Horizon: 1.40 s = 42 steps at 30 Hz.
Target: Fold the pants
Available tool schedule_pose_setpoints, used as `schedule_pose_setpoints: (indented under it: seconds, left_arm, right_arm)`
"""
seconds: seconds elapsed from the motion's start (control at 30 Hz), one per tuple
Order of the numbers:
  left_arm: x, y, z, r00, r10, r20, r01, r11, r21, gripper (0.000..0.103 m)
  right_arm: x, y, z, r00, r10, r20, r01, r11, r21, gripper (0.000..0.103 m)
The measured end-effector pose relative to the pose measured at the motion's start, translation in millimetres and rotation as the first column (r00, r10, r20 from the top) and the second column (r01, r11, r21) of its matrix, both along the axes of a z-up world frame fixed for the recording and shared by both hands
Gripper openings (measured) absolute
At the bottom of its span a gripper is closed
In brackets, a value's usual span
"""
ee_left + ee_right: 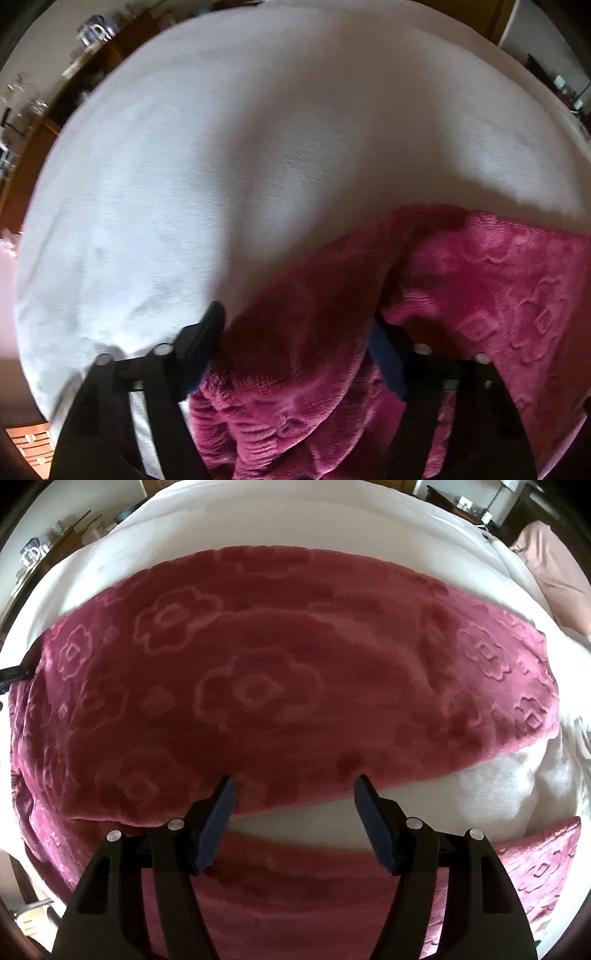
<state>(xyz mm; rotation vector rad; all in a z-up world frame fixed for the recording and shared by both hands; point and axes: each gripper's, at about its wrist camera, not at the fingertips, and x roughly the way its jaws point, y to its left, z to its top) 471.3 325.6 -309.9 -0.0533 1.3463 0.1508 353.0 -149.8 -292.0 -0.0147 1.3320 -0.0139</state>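
The pants (pixel 258 686) are dark pink fleece with an embossed flower pattern, spread across a white bed sheet (pixel 258 528). In the right wrist view one leg fills the middle and the other leg (pixel 314 878) lies under the gripper. My right gripper (pixel 294 794) is open and empty, fingers apart over the gap between the legs. In the left wrist view a bunched part of the pants (pixel 295 332) sits between the fingers of my left gripper (pixel 299 325). The jaws stand wide apart, and the right finger is partly hidden by cloth.
The white sheet (pixel 221 147) covers the bed beyond the pants. A wooden shelf with glassware (pixel 92 33) stands at the far left. A beige cloth (pixel 554 572) lies at the far right. A dark gripper tip (pixel 14 674) shows at the left edge.
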Motion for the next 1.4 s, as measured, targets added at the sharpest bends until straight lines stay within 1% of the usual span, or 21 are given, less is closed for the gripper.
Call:
schedule_pose_setpoints:
  seconds: [0.03,0.1,0.13,0.2,0.27,0.4,0.5,0.53,0.63,0.67,0.77,0.83,0.93,1.0,1.03,1.1,1.17,1.23,1.27,1.33,1.4]
  left_arm:
    - [0.7,1.9,-1.0,1.0,0.001,-0.003,-0.001,0.999,-0.037,0.052]
    - [-0.6,7.3,2.1,1.0,0.023,0.0,-0.023,0.995,-0.097,0.03]
    - [-1.9,8.3,5.0,1.0,0.026,0.004,-0.025,0.994,-0.11,0.025]
    - [-8.0,8.2,13.4,1.0,0.02,0.015,-0.019,0.994,-0.11,0.018]
    - [-16.8,5.8,21.0,1.0,0.004,0.027,-0.001,0.994,-0.108,0.015]
    - [-45.1,-1.1,38.0,0.998,-0.034,0.055,0.04,0.992,-0.116,0.014]
    - [-65.3,-1.0,49.6,0.997,-0.029,0.068,0.037,0.991,-0.128,0.014]
    - [-71.2,-0.8,52.8,0.997,-0.027,0.072,0.036,0.991,-0.13,0.014]
    - [-89.0,-2.0,61.0,0.997,-0.026,0.076,0.035,0.991,-0.132,0.014]
    - [-96.0,-1.5,64.6,0.997,-0.025,0.077,0.035,0.99,-0.133,0.014]
    - [-108.8,-11.1,77.5,0.996,-0.031,0.08,0.041,0.991,-0.129,0.014]
    - [-119.3,-14.9,85.4,0.997,-0.033,0.076,0.042,0.992,-0.119,0.014]
    - [-127.9,-15.8,88.6,0.998,-0.008,0.066,0.015,0.994,-0.106,0.014]
    - [-132.9,-21.2,91.4,0.998,0.014,0.06,-0.007,0.994,-0.107,0.014]
    - [-132.2,-24.7,91.5,0.998,0.02,0.059,-0.013,0.994,-0.108,0.014]
    - [-138.9,-37.7,94.2,0.998,0.022,0.06,-0.015,0.994,-0.107,0.014]
    - [-147.3,-43.4,96.2,0.998,0.023,0.065,-0.015,0.994,-0.109,0.014]
    - [-158.5,-48.6,97.4,0.997,0.027,0.068,-0.019,0.994,-0.11,0.014]
    - [-164.3,-48.3,96.3,0.997,0.03,0.068,-0.022,0.994,-0.11,0.014]
    - [-173.8,-47.0,97.3,0.997,0.043,0.066,-0.035,0.993,-0.112,0.014]
    - [-183.0,-45.0,100.1,0.997,0.053,0.06,-0.046,0.993,-0.113,0.014]
  right_arm:
    - [1.8,-5.5,-0.4,1.0,-0.011,0.0,0.011,1.0,0.002,0.068]
    - [6.8,-19.4,0.2,0.999,-0.04,0.005,0.04,0.999,0.01,0.068]
    - [9.8,-27.9,0.6,0.999,-0.054,0.008,0.054,0.998,0.012,0.068]
    - [18.3,-46.6,1.9,0.996,-0.091,0.015,0.091,0.996,0.01,0.068]
    - [28.2,-71.7,3.4,0.988,-0.151,0.027,0.15,0.989,0.014,0.068]
    - [49.1,-133.3,5.7,0.954,-0.296,0.04,0.295,0.955,0.029,0.068]
    - [68.6,-185.2,9.7,0.906,-0.423,0.033,0.42,0.905,0.072,0.068]
    - [77.2,-205.3,11.2,0.883,-0.469,0.033,0.464,0.881,0.091,0.068]
    - [101.4,-256.5,14.6,0.827,-0.561,0.03,0.555,0.824,0.117,0.068]
    - [107.6,-266.7,15.2,0.816,-0.578,0.03,0.571,0.812,0.119,0.068]
    - [135.1,-321.0,15.1,0.77,-0.638,0.019,0.629,0.764,0.142,0.068]
    - [149.6,-349.4,13.6,0.732,-0.681,-0.002,0.671,0.721,0.173,0.068]
    - [167.0,-383.1,9.3,0.676,-0.736,-0.023,0.723,0.658,0.211,0.068]
    - [182.4,-399.3,3.4,0.65,-0.759,-0.052,0.748,0.625,0.225,0.068]
    - [190.7,-407.7,-0.1,0.642,-0.763,-0.073,0.754,0.612,0.239,0.068]
    - [206.4,-419.9,-4.4,0.642,-0.761,-0.093,0.755,0.607,0.248,0.068]
    - [219.9,-428.7,-7.9,0.642,-0.76,-0.099,0.759,0.612,0.224,0.068]
    - [233.8,-434.3,-11.8,0.635,-0.765,-0.107,0.768,0.609,0.198,0.068]
    - [240.2,-428.0,-10.1,0.631,-0.768,-0.115,0.773,0.607,0.186,0.068]
    - [245.3,-427.5,-17.3,0.629,-0.765,-0.134,0.776,0.608,0.169,0.068]
    - [253.2,-424.6,-19.9,0.638,-0.758,-0.136,0.769,0.619,0.156,0.067]
